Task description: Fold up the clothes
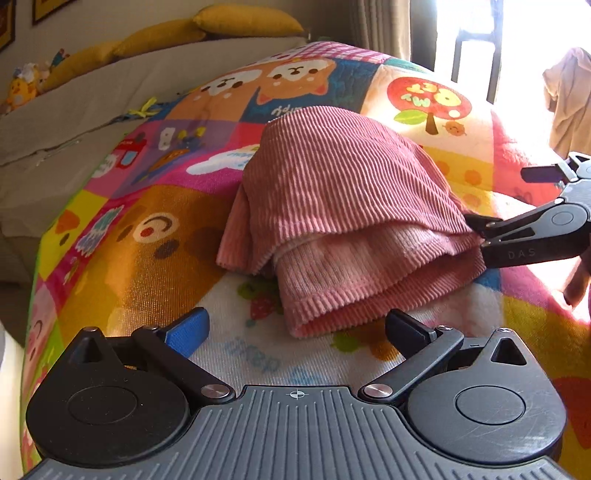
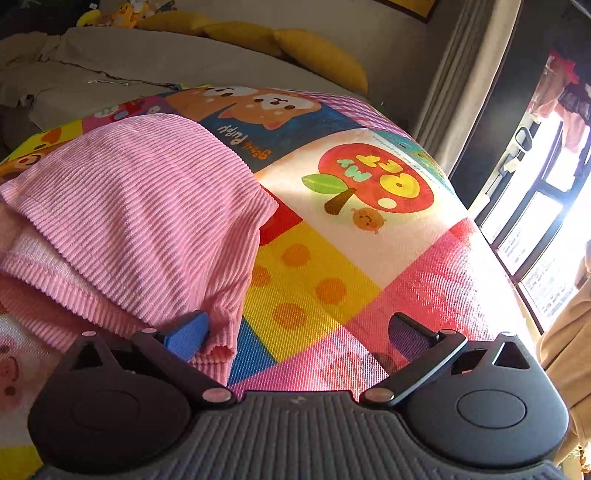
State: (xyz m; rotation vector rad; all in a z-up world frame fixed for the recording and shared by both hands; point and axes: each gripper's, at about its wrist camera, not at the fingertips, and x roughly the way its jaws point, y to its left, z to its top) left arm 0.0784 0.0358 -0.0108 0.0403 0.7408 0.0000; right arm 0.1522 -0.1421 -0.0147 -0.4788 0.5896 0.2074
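Note:
A pink ribbed garment (image 1: 343, 221) lies folded over in layers on a colourful cartoon-print mat (image 1: 129, 258). My left gripper (image 1: 295, 328) is open and empty, just in front of the garment's near folded edge. My right gripper (image 2: 295, 332) is open; its blue left finger (image 2: 188, 338) sits beside the garment's (image 2: 129, 229) right corner, the other finger over bare mat (image 2: 332, 258). In the left wrist view the right gripper (image 1: 476, 232) shows at the garment's right edge, jaws apart.
A grey sofa (image 1: 92, 96) with yellow cushions (image 1: 243, 20) stands behind the mat. Soft toys (image 1: 22, 88) sit at its left end. A bright window (image 2: 546, 236) and curtain (image 2: 461, 81) are on the right. A beige cloth (image 1: 569, 99) hangs near the window.

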